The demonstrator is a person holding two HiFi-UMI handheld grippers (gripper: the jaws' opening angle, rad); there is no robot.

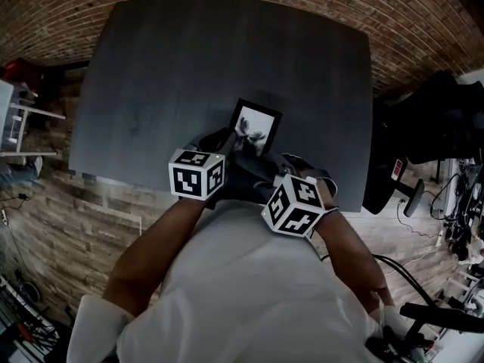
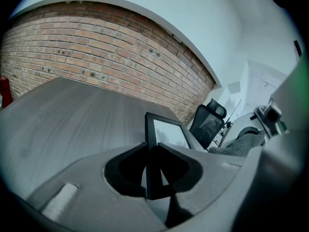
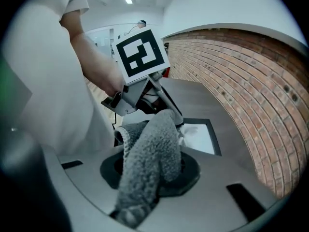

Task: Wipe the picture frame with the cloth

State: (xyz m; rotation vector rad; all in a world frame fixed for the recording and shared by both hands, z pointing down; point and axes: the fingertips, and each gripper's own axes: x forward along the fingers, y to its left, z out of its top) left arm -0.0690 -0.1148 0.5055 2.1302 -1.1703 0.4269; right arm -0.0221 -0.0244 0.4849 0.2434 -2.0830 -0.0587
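Frame (image 1: 254,128) on table's (image 1: 189,66) near half, side edge clamped between left gripper's (image 2: 150,146) part-closed jaws. Right gripper's (image 3: 159,178) jaws pinching bunched cloth (image 3: 149,153), screening frame's corner. Brick wall (image 2: 96,47) behind; chair (image 2: 207,124) off right.

Head view faces steeply down at table (image 1: 212,66); 2 close gripper views share the picture frame (image 2: 167,133).

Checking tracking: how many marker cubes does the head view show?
2: one cube on the left gripper holding the picture frame, one on the right gripper holding the cloth.
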